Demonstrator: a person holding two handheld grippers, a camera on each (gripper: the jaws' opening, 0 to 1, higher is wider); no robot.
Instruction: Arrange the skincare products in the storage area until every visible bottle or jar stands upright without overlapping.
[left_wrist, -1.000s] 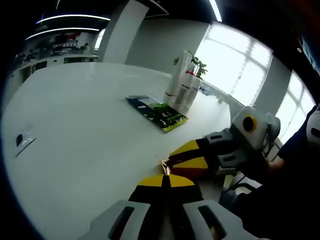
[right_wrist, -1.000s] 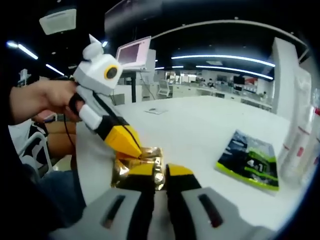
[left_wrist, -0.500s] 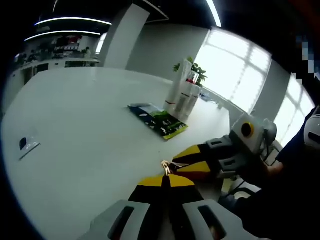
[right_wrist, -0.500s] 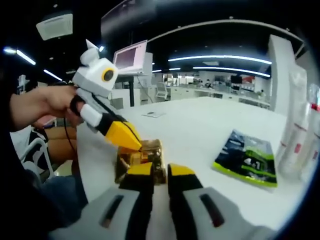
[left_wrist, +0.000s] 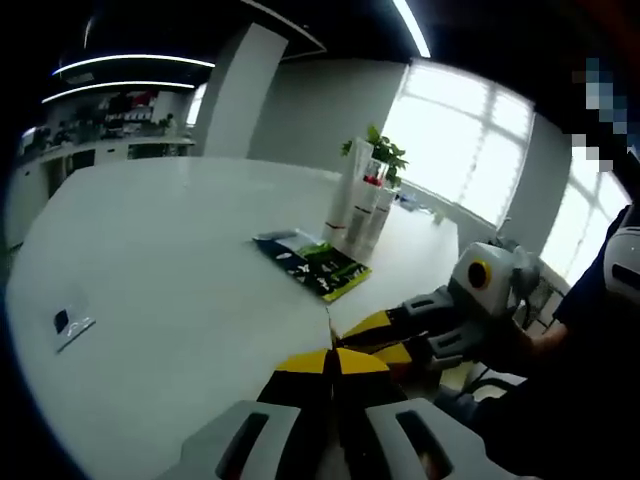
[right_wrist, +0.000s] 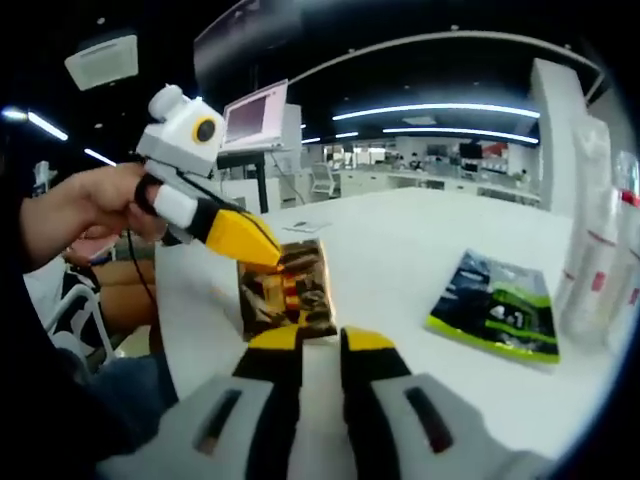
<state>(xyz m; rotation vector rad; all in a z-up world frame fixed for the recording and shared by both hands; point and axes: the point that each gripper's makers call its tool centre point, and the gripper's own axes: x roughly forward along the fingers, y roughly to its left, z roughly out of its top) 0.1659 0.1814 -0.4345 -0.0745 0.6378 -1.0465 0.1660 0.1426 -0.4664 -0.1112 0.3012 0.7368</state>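
Observation:
A shiny gold sachet (right_wrist: 288, 292) hangs upright just above the white table (left_wrist: 170, 240), pinched at its top corner by my left gripper (right_wrist: 268, 258), which is shut on it. In the left gripper view that gripper (left_wrist: 332, 358) shows its yellow tips pressed together. My right gripper (right_wrist: 322, 340) sits just below the sachet with a narrow gap between its tips and nothing in it; it enters the left gripper view (left_wrist: 350, 338) from the right. Tall white tubes (left_wrist: 360, 205) (right_wrist: 590, 250) stand upright together at the far side.
A green and black packet (left_wrist: 312, 262) (right_wrist: 495, 310) lies flat beside the tubes. A small clear sachet (left_wrist: 72, 322) lies near the table's left edge. A potted plant (left_wrist: 385, 155) stands behind the tubes. A person's hand (right_wrist: 80, 210) holds the left gripper over the table's edge.
The left gripper has lifted the gold sachet from lying flat to hanging upright. The right gripper's tips have parted slightly and no longer touch it.

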